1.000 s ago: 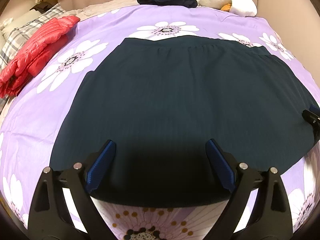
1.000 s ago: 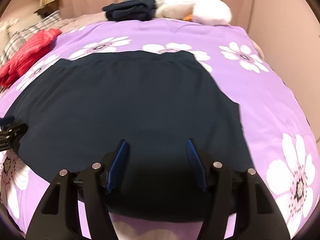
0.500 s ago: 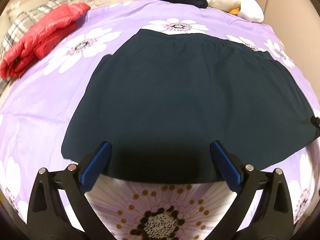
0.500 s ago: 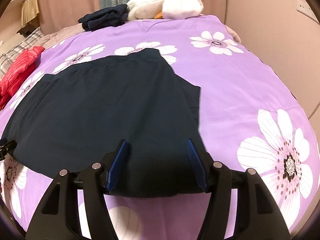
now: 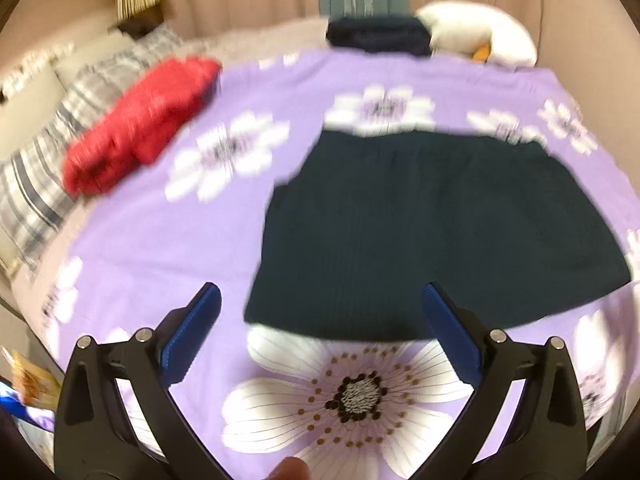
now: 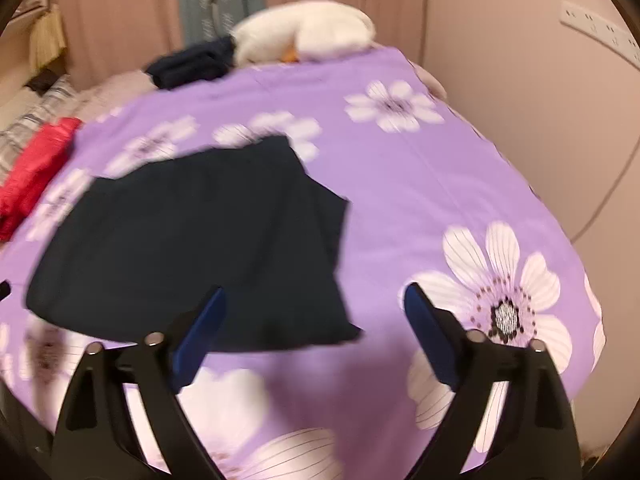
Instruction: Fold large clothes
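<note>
With one fold laid, the dark garment (image 5: 440, 232) lies flat on the purple floral bedspread (image 5: 168, 248) while the left gripper (image 5: 320, 332) and right gripper (image 6: 314, 320), the right's jaws just having opened, hover spread and empty, likely needing fresh edge grips next.

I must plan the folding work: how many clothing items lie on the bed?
3: dark garment spread in the middle, red jacket at the left, dark folded pile at the far edge. More may be hidden.
</note>
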`<state>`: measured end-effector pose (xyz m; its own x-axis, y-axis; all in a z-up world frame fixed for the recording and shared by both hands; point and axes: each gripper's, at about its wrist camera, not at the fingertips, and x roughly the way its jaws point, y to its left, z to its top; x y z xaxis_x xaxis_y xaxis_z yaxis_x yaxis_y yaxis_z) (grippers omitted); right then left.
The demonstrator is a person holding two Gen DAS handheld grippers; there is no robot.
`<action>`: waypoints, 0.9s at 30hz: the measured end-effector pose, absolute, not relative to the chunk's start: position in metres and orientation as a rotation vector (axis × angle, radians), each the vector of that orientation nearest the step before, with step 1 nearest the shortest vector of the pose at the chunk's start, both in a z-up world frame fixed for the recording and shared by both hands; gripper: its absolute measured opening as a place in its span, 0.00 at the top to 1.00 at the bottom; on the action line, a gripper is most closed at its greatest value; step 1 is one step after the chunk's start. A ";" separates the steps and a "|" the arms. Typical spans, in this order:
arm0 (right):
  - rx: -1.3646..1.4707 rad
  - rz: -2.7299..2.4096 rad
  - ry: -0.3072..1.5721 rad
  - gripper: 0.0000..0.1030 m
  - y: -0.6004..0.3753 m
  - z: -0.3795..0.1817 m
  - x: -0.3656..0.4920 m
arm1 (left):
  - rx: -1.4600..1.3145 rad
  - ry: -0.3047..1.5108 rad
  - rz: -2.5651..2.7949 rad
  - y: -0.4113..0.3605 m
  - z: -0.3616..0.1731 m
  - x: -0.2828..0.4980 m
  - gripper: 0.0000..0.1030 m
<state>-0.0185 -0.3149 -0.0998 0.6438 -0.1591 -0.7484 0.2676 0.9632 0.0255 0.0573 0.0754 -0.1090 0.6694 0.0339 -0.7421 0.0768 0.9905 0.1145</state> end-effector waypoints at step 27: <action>0.071 0.006 0.772 0.01 -0.177 0.062 -0.037 | 0.044 0.751 -0.169 0.009 0.051 -0.009 0.02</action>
